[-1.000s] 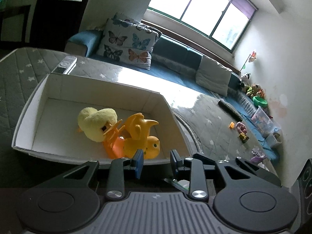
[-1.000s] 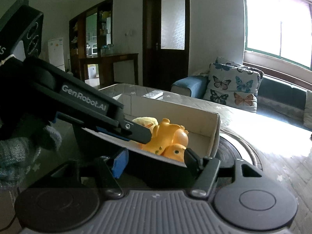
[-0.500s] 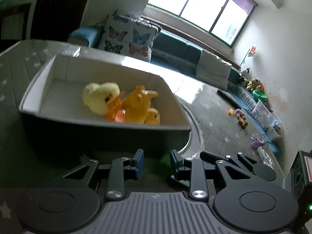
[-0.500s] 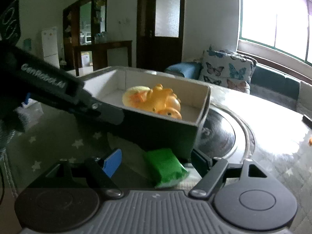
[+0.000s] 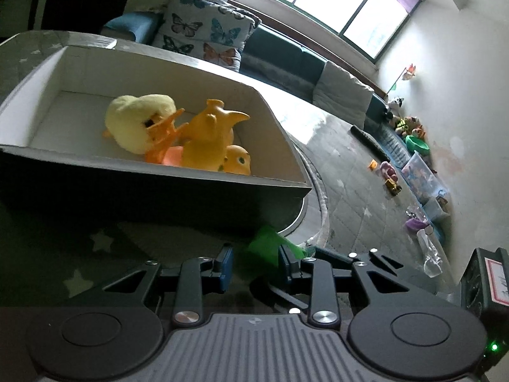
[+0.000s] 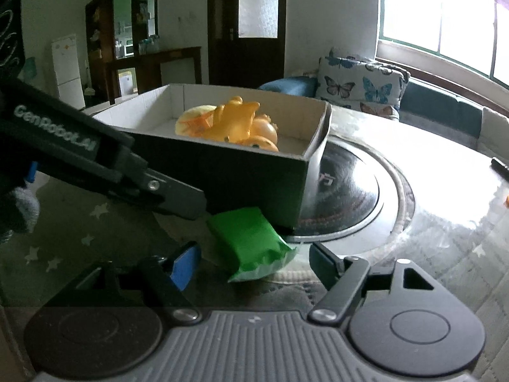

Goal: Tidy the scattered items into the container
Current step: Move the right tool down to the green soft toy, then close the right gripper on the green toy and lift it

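Observation:
A cardboard box (image 5: 280,133) (image 6: 222,172), white inside and dark outside, holds a yellow plush duck (image 5: 140,121) (image 6: 194,117) and orange rubber ducks (image 5: 210,137) (image 6: 238,124). A green packet (image 5: 270,245) (image 6: 251,242) lies on the star-patterned mat against the box's near corner. My left gripper (image 5: 254,264) is open, low on the mat, with the packet just ahead between its fingertips. In the right wrist view the left gripper (image 6: 187,205) reaches in from the left and ends beside the packet. My right gripper (image 6: 254,264) is wide open with the packet in front of its gap.
A round black hotplate (image 6: 350,187) is set into the table right of the box. A gloved hand (image 6: 19,203) holds the left gripper. A black remote (image 5: 366,137) and small toys (image 5: 391,178) lie farther right; a sofa with a butterfly cushion (image 6: 356,86) stands behind.
Both grippers have dropped from above the box's rim down to the mat in front of it. The green packet has come into view ahead of both. Finger gaps look unchanged.

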`<action>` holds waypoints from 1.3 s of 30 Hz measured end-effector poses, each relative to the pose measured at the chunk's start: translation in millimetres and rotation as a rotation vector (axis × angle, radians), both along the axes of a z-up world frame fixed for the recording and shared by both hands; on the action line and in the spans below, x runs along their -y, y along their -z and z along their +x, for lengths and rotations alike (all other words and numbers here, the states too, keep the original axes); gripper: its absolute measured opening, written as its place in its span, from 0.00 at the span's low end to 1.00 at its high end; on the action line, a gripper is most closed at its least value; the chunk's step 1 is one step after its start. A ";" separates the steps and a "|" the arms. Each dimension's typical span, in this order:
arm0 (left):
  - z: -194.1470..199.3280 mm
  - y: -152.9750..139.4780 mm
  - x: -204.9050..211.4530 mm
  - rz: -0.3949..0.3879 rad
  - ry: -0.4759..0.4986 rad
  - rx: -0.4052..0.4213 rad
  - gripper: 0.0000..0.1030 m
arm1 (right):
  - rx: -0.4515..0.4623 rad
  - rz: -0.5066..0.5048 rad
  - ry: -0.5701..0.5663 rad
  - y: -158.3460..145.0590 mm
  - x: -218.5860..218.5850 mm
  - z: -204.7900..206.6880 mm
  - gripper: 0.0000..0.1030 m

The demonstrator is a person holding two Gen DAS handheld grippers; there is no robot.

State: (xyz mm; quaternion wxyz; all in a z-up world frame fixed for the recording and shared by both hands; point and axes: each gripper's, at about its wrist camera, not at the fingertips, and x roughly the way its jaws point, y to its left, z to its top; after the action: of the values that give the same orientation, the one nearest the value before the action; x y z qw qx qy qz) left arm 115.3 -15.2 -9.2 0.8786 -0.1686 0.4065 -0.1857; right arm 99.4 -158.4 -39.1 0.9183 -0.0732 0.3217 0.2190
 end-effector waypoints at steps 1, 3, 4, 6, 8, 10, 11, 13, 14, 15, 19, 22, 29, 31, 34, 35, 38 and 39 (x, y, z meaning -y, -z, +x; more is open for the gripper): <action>2.0 0.9 1.8 0.000 0.003 -0.002 0.32 | -0.005 0.005 0.001 1.0 0.7 0.3 0.66; 6.2 2.8 4.4 0.005 0.008 -0.005 0.32 | -0.008 0.012 0.004 2.3 1.5 0.8 0.65; 8.4 3.8 5.5 0.007 0.010 -0.007 0.32 | -0.009 0.015 0.006 2.8 2.1 0.7 0.62; 12.4 5.7 7.3 0.014 0.015 -0.012 0.32 | -0.013 0.023 0.007 3.4 2.5 1.4 0.59; 15.1 6.7 8.0 0.017 0.018 -0.010 0.32 | -0.015 0.028 0.006 3.9 2.7 1.8 0.56; 18.8 8.3 8.6 0.014 0.024 -0.013 0.33 | -0.016 0.029 0.005 4.4 2.2 2.1 0.52; 20.7 9.4 9.2 0.013 0.030 -0.015 0.33 | -0.018 0.031 0.002 4.7 2.3 2.0 0.52; 23.9 11.5 10.0 0.017 0.033 -0.023 0.33 | -0.018 0.035 0.001 5.3 2.5 1.9 0.51; 25.5 12.6 10.4 0.019 0.035 -0.026 0.33 | -0.017 0.037 0.001 5.4 2.8 1.6 0.51; 26.3 13.5 9.8 0.015 0.037 -0.028 0.34 | -0.017 0.038 0.000 5.5 2.7 1.2 0.51; 30.5 16.0 6.4 -0.008 0.035 -0.041 0.35 | -0.017 0.045 -0.003 6.0 3.7 -0.1 0.49; 31.1 16.5 4.7 -0.019 0.034 -0.051 0.36 | -0.017 0.051 -0.006 5.3 4.2 -0.5 0.47; 26.6 14.2 -0.3 -0.039 0.036 -0.059 0.35 | -0.010 0.058 -0.016 4.0 1.4 -6.1 0.45; 23.7 12.6 -2.4 -0.048 0.031 -0.056 0.33 | -0.004 0.058 -0.018 2.6 0.2 -8.8 0.44; 18.8 9.3 -5.1 -0.052 0.023 -0.050 0.32 | 0.003 0.061 -0.022 0.1 -2.7 -13.5 0.44; 17.3 8.3 -5.3 -0.051 0.022 -0.048 0.31 | 0.004 0.062 -0.024 -0.4 -3.4 -14.5 0.44; 12.5 6.4 -6.2 -0.047 0.015 -0.046 0.31 | 0.005 0.061 -0.029 -1.3 -5.7 -17.8 0.43; 10.7 6.1 -7.0 -0.045 0.012 -0.049 0.31 | 0.003 0.059 -0.031 -1.2 -6.8 -19.1 0.43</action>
State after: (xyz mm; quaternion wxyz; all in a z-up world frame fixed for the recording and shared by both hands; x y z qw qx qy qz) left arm 125.9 -8.2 -15.3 0.8631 -0.1904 0.4247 -0.1961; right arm 80.3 -151.6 -38.0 0.9170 -0.0512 0.3126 0.2423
